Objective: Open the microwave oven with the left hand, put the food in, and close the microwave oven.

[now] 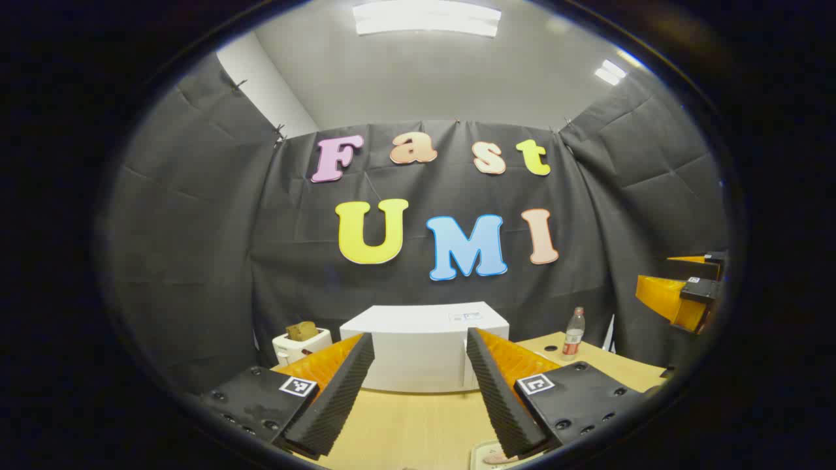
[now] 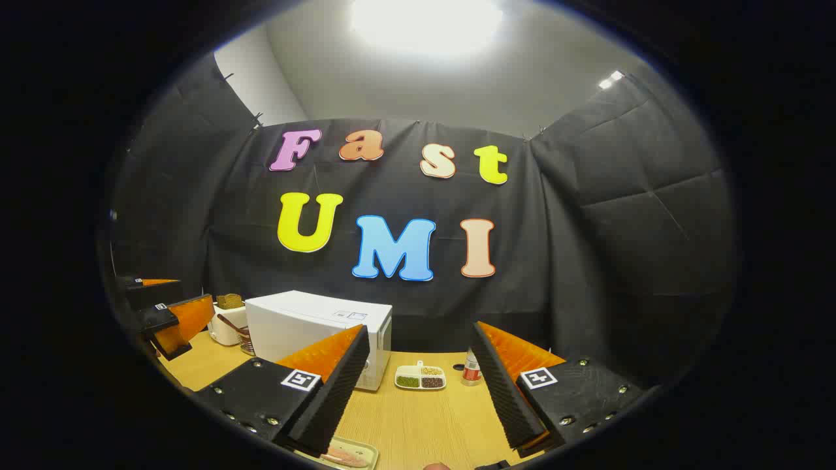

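Left gripper view has the left gripper (image 1: 418, 391) hanging above the table (image 1: 405, 424) w/ its fingers spread wide and nothing between them, pointed pretty much square at the microwave (image 1: 421, 346). Door looks shut afaict, so I'd say the opening step isn't started yet. Makes sense it's lined up dead centre on the oven, since that hand has to get the door.

Right gripper view: right gripper (image 2: 421, 385) is also spread open and empty, sitting off to the microwave's right side. Prob parked there so it stays clear of the door's swing, tho that's a guess. The food (image 2: 344, 455) is on a small tray (image 2: 363, 449) at the near table edge, just under the gripper's left finger, so it's right at hand for a grab once the door's open. Same tray corner peeks out low in the left gripper view.

Other stuff on the table: a toaster (image 1: 300, 344) w/ bread left of the microwave, a bottle (image 1: 573, 334) to the right, plus a divided dish (image 2: 420, 377) of grains near it. None in the way imo. Can't tell which side the door's handle or button is on from here.
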